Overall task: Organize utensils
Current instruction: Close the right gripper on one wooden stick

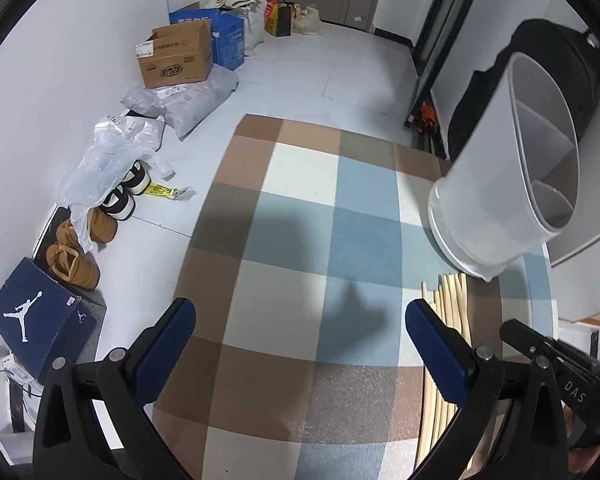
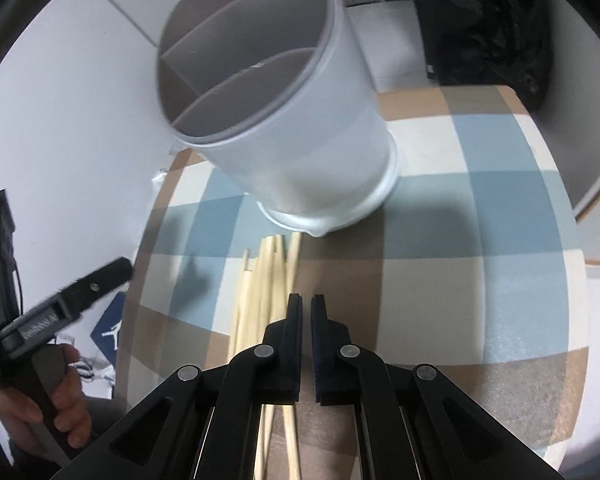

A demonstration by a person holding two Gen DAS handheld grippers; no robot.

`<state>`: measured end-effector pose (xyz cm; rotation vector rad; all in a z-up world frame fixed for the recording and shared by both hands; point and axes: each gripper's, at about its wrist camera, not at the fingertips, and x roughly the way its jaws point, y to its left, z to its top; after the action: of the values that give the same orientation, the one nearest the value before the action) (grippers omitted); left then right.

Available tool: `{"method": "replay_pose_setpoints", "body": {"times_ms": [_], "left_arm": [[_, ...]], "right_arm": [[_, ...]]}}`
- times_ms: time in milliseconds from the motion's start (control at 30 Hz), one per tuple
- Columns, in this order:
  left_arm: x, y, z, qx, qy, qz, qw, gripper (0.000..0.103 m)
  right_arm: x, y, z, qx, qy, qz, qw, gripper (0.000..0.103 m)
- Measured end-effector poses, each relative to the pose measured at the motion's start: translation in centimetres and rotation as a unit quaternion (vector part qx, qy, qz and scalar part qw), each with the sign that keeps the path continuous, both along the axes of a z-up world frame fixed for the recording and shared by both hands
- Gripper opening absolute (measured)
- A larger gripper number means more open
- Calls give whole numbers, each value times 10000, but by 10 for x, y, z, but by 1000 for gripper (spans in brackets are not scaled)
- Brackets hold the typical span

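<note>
Several wooden chopsticks (image 2: 268, 280) lie bundled on checkered desk (image 2: 480, 208), tips just beside white divided holder (image 2: 300, 128); right tongs (image 2: 306, 300) pressed together, nothing visibly pinched; left tongs (image 1: 300, 320) spread, empty; sticks light, stiff, roll-prone, best pinched mid-length

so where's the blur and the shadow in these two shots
Left wrist view: sharp, a dark shadow crosses the checked tablecloth, and fisheye bends the utensil holder. Right wrist view: the left gripper is motion-blurred, and shadow falls beside the holder.
</note>
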<state>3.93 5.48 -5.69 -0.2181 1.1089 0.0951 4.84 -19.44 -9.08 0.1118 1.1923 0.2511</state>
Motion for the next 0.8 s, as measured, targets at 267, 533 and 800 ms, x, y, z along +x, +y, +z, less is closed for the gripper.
{"method": "replay_pose_setpoints", "body": {"times_ms": [267, 533, 800], "left_arm": [[1, 1, -2, 91, 33, 28, 9999, 102], [2, 0, -4, 142, 68, -76, 9998, 102], [2, -8, -8, 136, 172, -325, 9992, 102]], "right_arm": [[17, 48, -11, -650, -68, 766, 9949, 23], [28, 53, -27, -1205, 90, 899, 9886, 16], [30, 28, -26, -461, 296, 436, 9975, 5]]}}
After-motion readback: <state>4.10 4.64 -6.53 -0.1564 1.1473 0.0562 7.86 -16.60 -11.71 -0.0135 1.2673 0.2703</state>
